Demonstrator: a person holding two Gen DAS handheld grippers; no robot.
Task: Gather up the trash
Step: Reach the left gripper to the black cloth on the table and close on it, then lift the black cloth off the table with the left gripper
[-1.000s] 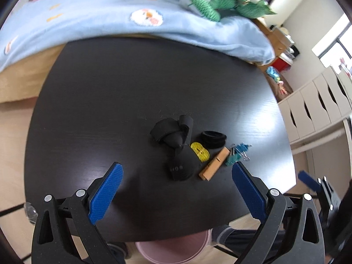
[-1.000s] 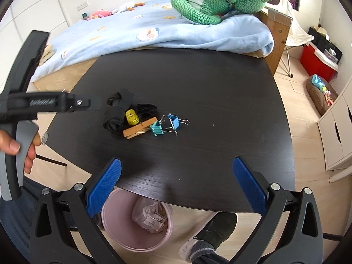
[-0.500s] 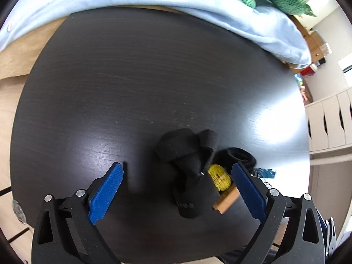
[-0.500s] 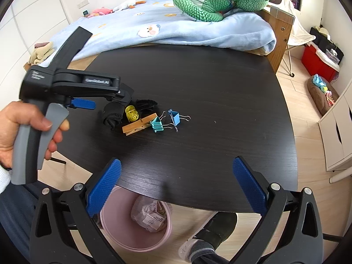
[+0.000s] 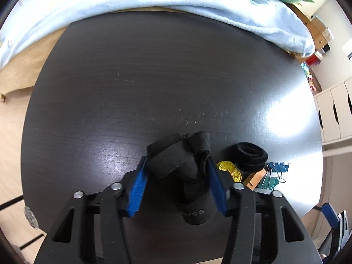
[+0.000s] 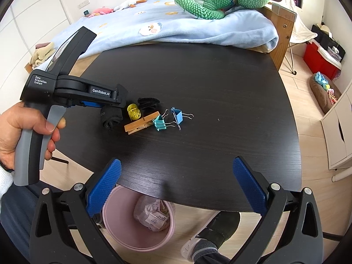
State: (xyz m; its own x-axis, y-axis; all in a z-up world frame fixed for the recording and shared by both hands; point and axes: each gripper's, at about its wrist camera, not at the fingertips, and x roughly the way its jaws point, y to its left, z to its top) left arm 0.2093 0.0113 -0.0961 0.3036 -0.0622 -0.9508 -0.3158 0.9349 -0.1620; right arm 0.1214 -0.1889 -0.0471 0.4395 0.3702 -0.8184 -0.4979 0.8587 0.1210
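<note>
Between the left tool point(image 5: 177, 173) pads, which have just been closing, sits the black sock bundle point(image 5: 180, 160), gripped mid-body: soft, light, squashy. Right tool point(image 6: 176, 184) hangs open.

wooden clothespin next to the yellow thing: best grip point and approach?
Grip the wooden clothespin across its narrow width near mid-length, coming from above with the open right gripper. It lies flat, and the yellow clip and teal binder clip crowd its ends, so the long sides are freer.
</note>
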